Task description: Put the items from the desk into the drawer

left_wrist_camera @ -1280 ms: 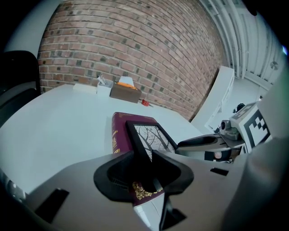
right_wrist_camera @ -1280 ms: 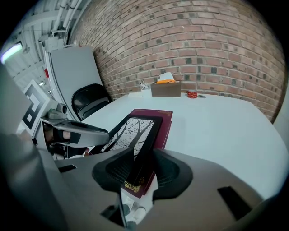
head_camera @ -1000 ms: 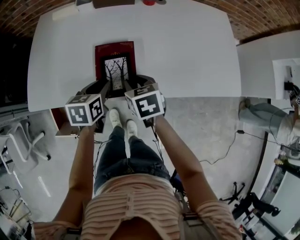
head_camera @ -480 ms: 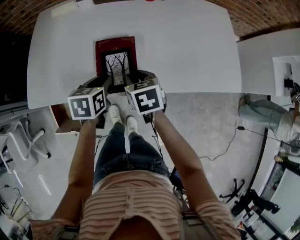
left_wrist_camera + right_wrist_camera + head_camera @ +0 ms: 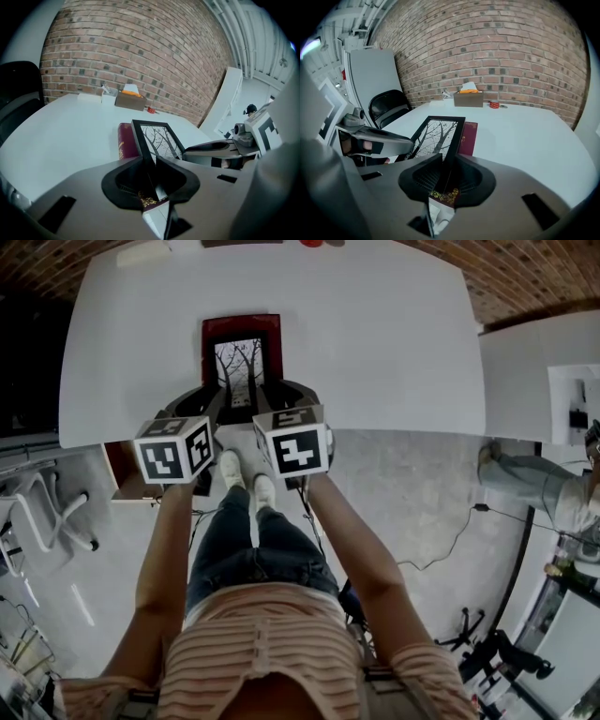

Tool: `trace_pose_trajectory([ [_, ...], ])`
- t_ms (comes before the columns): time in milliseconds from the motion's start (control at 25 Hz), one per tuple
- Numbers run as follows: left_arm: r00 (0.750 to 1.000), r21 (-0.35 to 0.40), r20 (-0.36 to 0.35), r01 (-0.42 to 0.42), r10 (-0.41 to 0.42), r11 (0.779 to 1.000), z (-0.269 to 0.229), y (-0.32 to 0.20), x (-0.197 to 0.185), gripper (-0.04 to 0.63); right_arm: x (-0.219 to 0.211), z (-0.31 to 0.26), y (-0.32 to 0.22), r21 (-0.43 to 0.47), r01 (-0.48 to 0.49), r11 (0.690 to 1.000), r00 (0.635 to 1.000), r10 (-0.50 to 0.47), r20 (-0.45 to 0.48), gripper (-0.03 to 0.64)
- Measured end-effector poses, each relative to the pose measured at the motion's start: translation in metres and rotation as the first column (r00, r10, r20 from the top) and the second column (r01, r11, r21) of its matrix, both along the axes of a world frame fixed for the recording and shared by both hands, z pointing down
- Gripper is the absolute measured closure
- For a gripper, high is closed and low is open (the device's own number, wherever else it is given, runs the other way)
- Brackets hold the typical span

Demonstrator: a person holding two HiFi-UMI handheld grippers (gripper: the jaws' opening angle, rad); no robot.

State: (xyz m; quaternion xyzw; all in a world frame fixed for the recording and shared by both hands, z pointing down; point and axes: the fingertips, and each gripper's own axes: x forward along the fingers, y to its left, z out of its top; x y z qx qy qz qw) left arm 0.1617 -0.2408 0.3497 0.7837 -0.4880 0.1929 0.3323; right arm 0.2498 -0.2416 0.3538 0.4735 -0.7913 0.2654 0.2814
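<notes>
A black picture frame (image 5: 238,367) with a tree print lies on a dark red book (image 5: 230,326) near the front edge of the white desk (image 5: 375,334). My left gripper (image 5: 220,411) is shut on the stack's near left side. My right gripper (image 5: 267,401) is shut on its near right side. In the left gripper view the jaws (image 5: 150,161) pinch the frame (image 5: 157,140) and the book (image 5: 125,143) under it. The right gripper view shows the same hold (image 5: 447,161) on the frame (image 5: 438,136) and book (image 5: 467,138). A brown drawer-like box (image 5: 127,482) shows below the desk's left front corner.
A cardboard tissue box (image 5: 468,98) and a small red item (image 5: 494,104) sit at the desk's far edge by the brick wall. A black chair (image 5: 389,110) stands left of the desk. The person's white shoes (image 5: 242,484) are under the front edge. Another person's legs (image 5: 539,479) show at far right.
Both grippers keep their hold on the frame and book. The stack sits in about the same spot on the desk; only the view has shifted slightly.
</notes>
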Motion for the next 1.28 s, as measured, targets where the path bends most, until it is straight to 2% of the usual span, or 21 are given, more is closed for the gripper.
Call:
trace_pose_trajectory([
  [320,0.997,0.113,0.015,0.077,-0.079,0.991,-0.032,0.013,-0.015,0.508,-0.013,-0.030,0.010,0.106,0.004,0.994,0.999,-0.008,0.035,0.529],
  [640,0.983,0.208,0.049,0.165,-0.179,0.964,-0.063,0.045,-0.040,0.511,-0.040,-0.056,0.034,0.198,0.085,0.976,0.993,-0.099,0.060,0.529],
  [1040,0.944,0.268,0.077,0.291,-0.321,0.919,-0.077,0.101,-0.119,0.511,-0.120,-0.067,0.078,0.238,0.200,0.950,0.970,-0.227,0.089,0.529],
  [1280,0.933,0.289,0.062,0.324,-0.355,0.901,-0.083,0.123,-0.152,0.511,-0.154,-0.075,0.098,0.255,0.239,0.937,0.959,-0.269,0.089,0.529],
])
